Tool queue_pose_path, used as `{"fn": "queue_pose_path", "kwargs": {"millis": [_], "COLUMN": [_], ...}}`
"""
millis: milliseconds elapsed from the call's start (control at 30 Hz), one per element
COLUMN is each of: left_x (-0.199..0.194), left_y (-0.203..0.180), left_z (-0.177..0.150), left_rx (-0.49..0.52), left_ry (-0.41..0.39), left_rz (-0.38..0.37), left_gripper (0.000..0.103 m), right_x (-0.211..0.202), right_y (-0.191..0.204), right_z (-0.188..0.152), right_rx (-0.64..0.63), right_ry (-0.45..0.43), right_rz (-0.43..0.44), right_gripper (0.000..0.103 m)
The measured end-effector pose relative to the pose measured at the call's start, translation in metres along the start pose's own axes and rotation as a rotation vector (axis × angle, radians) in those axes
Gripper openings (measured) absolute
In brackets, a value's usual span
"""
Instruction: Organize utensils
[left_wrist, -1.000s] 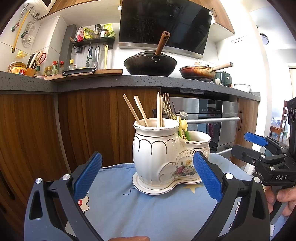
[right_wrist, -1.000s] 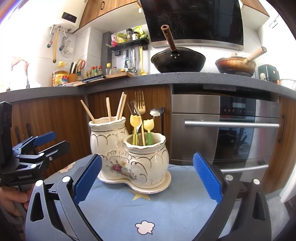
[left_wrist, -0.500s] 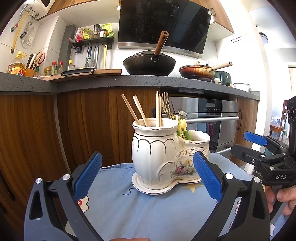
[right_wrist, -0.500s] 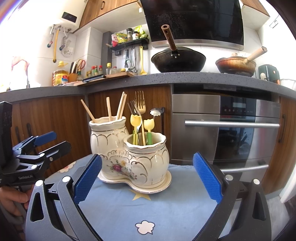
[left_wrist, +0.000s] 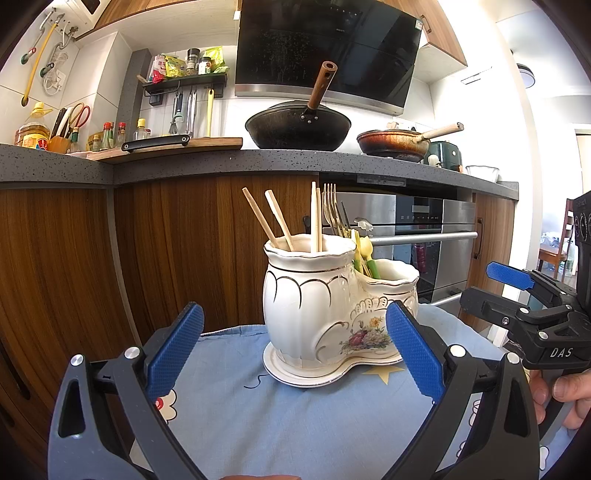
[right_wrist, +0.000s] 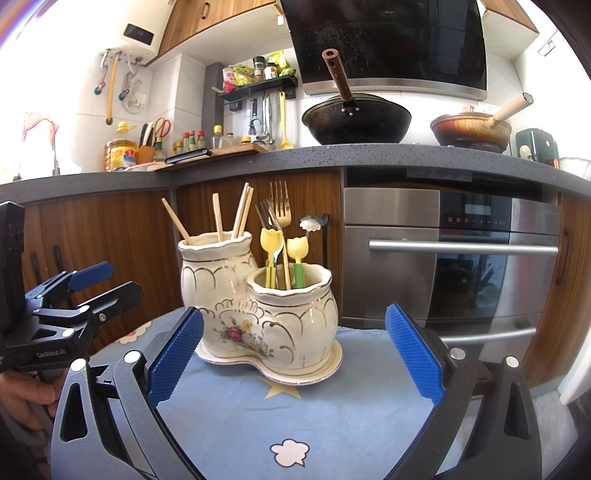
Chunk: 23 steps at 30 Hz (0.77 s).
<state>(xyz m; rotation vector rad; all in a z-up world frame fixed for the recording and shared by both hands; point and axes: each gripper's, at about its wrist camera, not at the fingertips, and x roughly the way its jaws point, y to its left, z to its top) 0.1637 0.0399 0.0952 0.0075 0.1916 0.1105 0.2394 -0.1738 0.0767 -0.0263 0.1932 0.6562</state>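
Right wrist view: both our hand-held grippers, right (right_wrist: 293, 354) and left (left_wrist: 294, 350), gape empty, so we'd pinch the light, stiff, slippery forks (right_wrist: 277, 214) by their upper shafts above the fragile holder (right_wrist: 266, 314).

Both wrist cameras are looking level and close at the ceramic holder (left_wrist: 332, 314) (right_wrist: 258, 314), left view facing it from its left, right view from its right.

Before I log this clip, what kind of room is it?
A home kitchen, most likely: a black wok sits on the grey countertop under a range hood, with a built-in oven below and a ceramic utensil holder in front.
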Motion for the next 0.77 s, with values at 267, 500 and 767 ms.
{"fn": "queue_pose_path", "kwargs": {"millis": [267,500,767], "left_x": [0.0001,0.0000,-0.0008], "left_y": [0.0001,-0.0003,0.0001], "left_z": [0.0001,-0.0017,-0.0016], "left_rx": [-0.001,0.003,-0.003], "left_ry": [-0.001,-0.007,-0.003], "left_rz": [0.000,-0.001,-0.005], "left_gripper": [0.098,0.098,0.098], "right_x": [0.0001,-0.0002,-0.0003], "right_y": [0.0004,0.0010,0.0016], "right_z": [-0.0001,0.0000,-0.0001], "right_rx": [0.000,-0.001,-0.001], "right_ry": [0.001,-0.003,-0.002], "right_rz": [-0.001,0.004,0.003], "right_gripper": [0.098,0.098,0.098]}}
